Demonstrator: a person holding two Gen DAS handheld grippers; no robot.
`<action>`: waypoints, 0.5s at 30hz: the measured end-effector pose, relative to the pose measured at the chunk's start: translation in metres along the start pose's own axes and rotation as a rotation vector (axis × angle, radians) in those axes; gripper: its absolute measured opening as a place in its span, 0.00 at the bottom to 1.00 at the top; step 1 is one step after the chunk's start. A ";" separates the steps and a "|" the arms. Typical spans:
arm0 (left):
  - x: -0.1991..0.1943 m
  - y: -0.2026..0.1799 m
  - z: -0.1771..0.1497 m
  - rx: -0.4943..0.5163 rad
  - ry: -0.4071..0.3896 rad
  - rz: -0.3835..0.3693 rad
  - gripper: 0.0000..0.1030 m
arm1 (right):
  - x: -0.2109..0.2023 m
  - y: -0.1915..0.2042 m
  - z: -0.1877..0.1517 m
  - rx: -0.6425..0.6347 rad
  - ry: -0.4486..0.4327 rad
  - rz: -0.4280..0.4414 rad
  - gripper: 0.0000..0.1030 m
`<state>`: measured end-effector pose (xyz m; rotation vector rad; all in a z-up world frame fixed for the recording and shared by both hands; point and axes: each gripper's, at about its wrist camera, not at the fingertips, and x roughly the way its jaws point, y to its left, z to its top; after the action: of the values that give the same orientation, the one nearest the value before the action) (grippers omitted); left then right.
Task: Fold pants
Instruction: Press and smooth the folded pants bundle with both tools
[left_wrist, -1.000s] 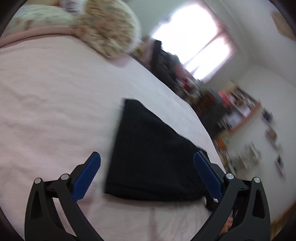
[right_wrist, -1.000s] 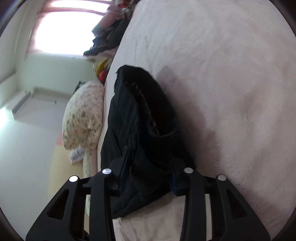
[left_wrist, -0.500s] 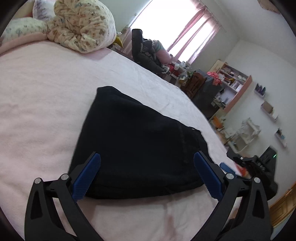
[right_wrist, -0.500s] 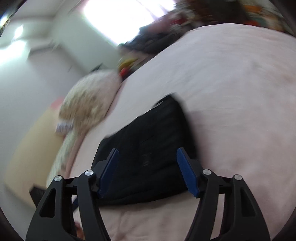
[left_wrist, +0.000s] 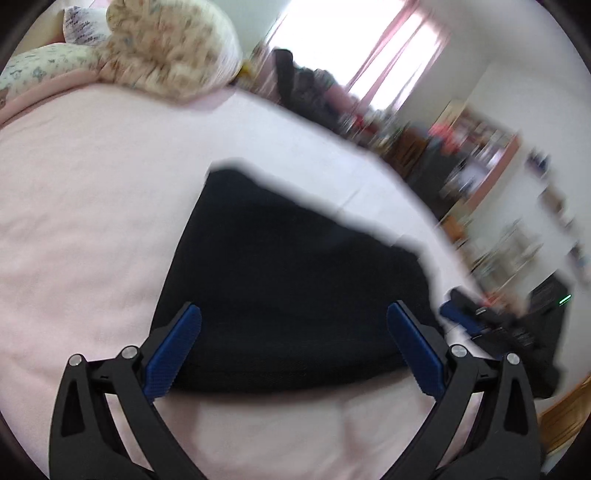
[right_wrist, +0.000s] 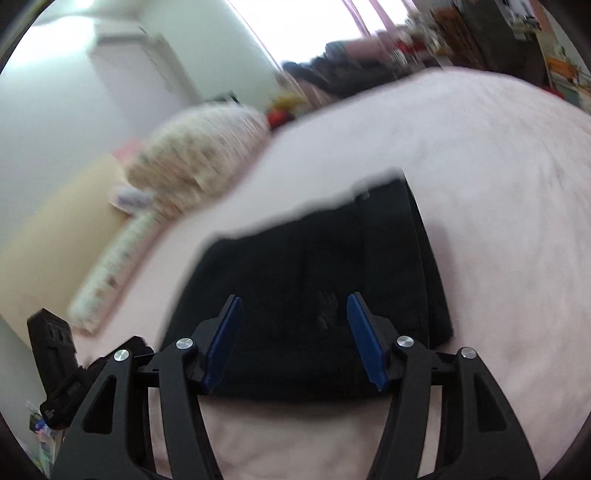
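The black pants (left_wrist: 288, 288) lie folded flat in a rough rectangle on the pink bed sheet (left_wrist: 92, 221). My left gripper (left_wrist: 293, 310) hovers open and wide over their near edge, nothing between its blue pads. In the right wrist view the pants (right_wrist: 314, 266) lie just ahead of my right gripper (right_wrist: 294, 299). Its jaws are closing a little, still apart, with no cloth between the pads. The right gripper (left_wrist: 461, 317) also shows at the pants' right edge in the left wrist view.
A rolled floral quilt (left_wrist: 173, 51) and a pillow (left_wrist: 37, 74) sit at the head of the bed. Beyond the bed's far side are a chair piled with dark clothes (left_wrist: 303, 85), a bright window and cluttered shelves (left_wrist: 480, 158). The sheet (right_wrist: 498, 184) stretches bare to the right.
My right gripper let go of the bunched pants, opened, lifted and rolled upright. The pants now lie flat. My left gripper stayed open and shifted slightly.
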<state>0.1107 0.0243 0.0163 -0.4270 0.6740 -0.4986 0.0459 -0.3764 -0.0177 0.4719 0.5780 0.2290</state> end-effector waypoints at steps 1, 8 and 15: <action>-0.006 -0.001 0.010 -0.005 -0.041 -0.014 0.98 | -0.003 0.000 0.008 -0.008 -0.021 0.009 0.66; 0.072 0.012 0.090 -0.081 0.176 -0.119 0.98 | 0.061 -0.040 0.058 0.136 0.116 0.173 0.67; 0.164 0.015 0.119 -0.178 0.295 -0.232 0.98 | 0.100 -0.050 0.057 0.102 0.234 0.131 0.73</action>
<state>0.3065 -0.0310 0.0131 -0.6098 0.9640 -0.7331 0.1641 -0.4071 -0.0474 0.5871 0.7912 0.3844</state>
